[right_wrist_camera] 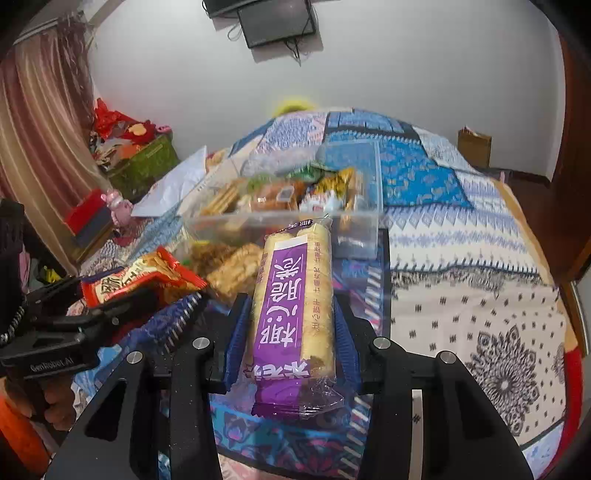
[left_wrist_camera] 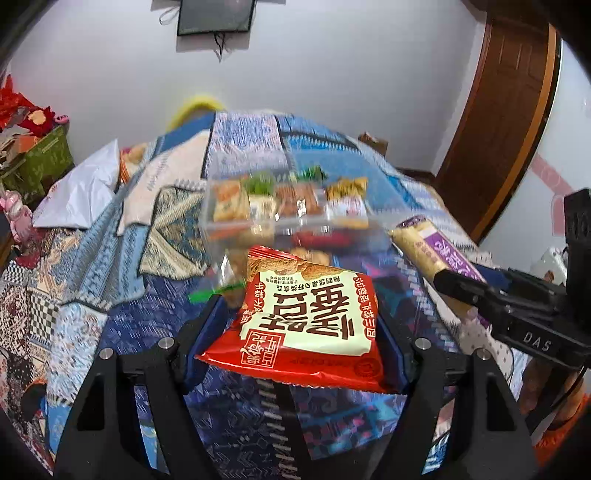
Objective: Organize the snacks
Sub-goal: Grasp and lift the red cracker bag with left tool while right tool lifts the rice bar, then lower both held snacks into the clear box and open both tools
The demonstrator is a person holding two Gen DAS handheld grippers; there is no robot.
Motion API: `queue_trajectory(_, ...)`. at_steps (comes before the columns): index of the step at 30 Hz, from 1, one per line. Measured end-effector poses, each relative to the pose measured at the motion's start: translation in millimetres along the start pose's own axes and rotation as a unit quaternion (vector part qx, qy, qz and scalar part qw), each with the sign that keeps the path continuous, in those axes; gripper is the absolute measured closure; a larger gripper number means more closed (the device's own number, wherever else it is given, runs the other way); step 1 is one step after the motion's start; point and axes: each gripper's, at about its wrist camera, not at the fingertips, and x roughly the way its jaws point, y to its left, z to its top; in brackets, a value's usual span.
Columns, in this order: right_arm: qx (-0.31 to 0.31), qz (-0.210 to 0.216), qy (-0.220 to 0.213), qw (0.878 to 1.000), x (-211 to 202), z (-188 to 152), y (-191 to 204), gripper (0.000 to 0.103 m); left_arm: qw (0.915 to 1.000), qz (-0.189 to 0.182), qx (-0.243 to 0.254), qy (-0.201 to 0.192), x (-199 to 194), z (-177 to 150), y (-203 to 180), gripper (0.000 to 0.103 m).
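- Left wrist view: the left tongs (left_wrist_camera: 301, 314) are clamped on a red packet (left_wrist_camera: 306, 325), one blue pad on each side, and the packet is held above the bed (left_wrist_camera: 129, 258)
- Beyond the packet a clear box (left_wrist_camera: 284, 212) sits on the bed's patterned quilt, filled with small wrapped snacks; it looks blurred
- Just in front of the box, loose snacks lie on the quilt, partly hidden by the packet
- At right the right tongs (left_wrist_camera: 458, 286) grip a purple roll (left_wrist_camera: 436, 251) held near the box
- A white bag (left_wrist_camera: 79, 194) lies on the quilt at left, well apart from the box
- Right wrist view: the right tongs (right_wrist_camera: 291, 314) hold the purple roll (right_wrist_camera: 295, 314) lengthwise between the blue pads, its far end pointing at the clear box (right_wrist_camera: 295, 218)
- At left the left tongs (right_wrist_camera: 122, 299) carry the red packet (right_wrist_camera: 144, 277), just beside the loose snacks (right_wrist_camera: 236, 271) before the box
- A screen (right_wrist_camera: 277, 22) hangs on the white wall behind
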Motion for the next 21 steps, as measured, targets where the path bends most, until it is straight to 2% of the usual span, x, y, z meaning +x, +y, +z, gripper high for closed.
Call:
queue_trajectory(13,0.008,0.001,-0.035,0.999,12,38,-2,0.063,0.9989,0.013,-0.014,-0.044,9,54,17,0.029)
queue_trajectory(21,0.018,0.002,-0.045,0.999,35,66,-8,0.063,0.9983,0.025,-0.026,-0.046,46,86,33,0.029)
